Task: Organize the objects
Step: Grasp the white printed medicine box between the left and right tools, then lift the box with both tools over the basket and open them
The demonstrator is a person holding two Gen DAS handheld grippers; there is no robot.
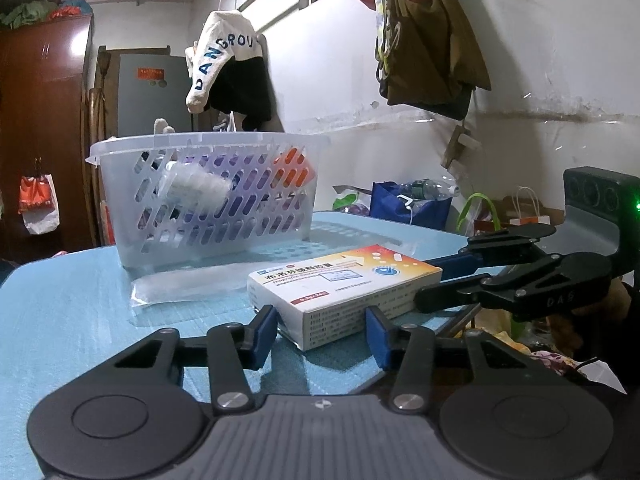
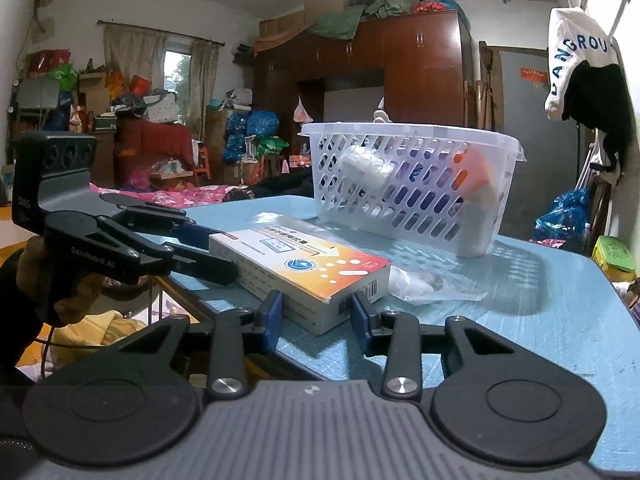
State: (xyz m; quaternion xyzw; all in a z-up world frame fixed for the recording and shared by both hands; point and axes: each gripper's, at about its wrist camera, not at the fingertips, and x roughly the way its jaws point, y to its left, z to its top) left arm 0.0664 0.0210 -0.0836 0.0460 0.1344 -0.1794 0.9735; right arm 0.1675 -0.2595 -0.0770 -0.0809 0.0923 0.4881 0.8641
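Note:
A white and orange medicine box (image 1: 342,284) lies flat on the blue table (image 1: 68,312). My left gripper (image 1: 322,334) is open with its blue pads on either side of the box's near end. My right gripper (image 2: 316,314) is open too, its pads flanking the other end of the same box (image 2: 300,266). Each gripper shows in the other's view, the right one (image 1: 448,280) and the left one (image 2: 204,252) at the box's ends. A clear plastic basket (image 1: 208,196) stands behind the box and holds a white bottle and an orange-capped item.
A clear plastic bag (image 2: 424,282) lies on the table between box and basket (image 2: 408,184). The table edge (image 2: 188,292) drops off near the box. Clothes hang on the wall (image 1: 424,40); wardrobes and clutter fill the room behind.

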